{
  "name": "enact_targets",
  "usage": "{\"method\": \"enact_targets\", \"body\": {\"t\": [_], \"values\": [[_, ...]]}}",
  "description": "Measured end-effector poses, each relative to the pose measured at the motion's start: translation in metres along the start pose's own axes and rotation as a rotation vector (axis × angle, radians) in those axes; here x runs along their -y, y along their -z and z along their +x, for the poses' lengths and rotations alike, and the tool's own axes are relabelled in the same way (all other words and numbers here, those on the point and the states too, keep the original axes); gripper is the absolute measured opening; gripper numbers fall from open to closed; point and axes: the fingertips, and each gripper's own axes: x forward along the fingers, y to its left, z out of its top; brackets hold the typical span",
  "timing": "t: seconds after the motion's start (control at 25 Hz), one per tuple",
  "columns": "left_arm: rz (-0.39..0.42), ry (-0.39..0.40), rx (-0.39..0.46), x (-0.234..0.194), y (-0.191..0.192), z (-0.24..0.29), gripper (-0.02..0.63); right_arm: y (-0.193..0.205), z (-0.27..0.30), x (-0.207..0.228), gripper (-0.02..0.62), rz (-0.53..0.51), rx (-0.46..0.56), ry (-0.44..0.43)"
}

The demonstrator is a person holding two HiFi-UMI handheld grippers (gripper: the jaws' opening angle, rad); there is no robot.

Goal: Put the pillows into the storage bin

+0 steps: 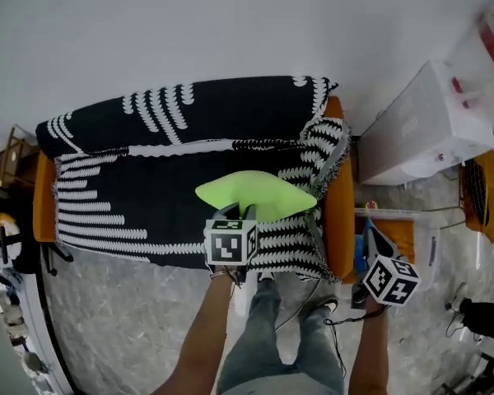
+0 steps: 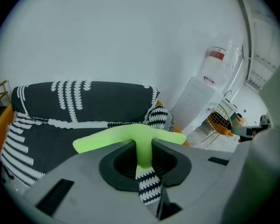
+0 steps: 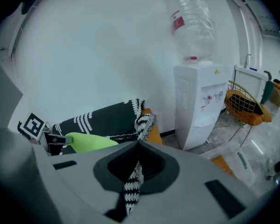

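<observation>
Sofa [image 1: 148, 189] ahead, left gripper [image 1: 246, 213] (tilted downward) clamps pillow [image 1: 259, 193]

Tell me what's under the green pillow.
The black-and-white throw lies below the green pillow, which the left tool grips. The throw hides the orange sofa's seat there.

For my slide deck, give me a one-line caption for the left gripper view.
Left gripper pinches a green pillow, with the sofa behind.
</observation>
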Motion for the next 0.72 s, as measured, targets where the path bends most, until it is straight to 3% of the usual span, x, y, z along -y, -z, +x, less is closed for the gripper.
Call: {"method": "enact_targets", "body": {"t": [0.32, 0.72], "values": [[-0.024, -0.026, 0.070, 0.011, -0.020, -0.052, 0.052, -0.020, -0.034, 0.006, 0.002, -0.034, 0.048, -0.020], [0.060, 0.033, 0.157, 0.097, -0.065, -0.089, 0.052, -0.048, -0.101, 0.060, 0.002, 0.013, 0.152, 0.039]]}}
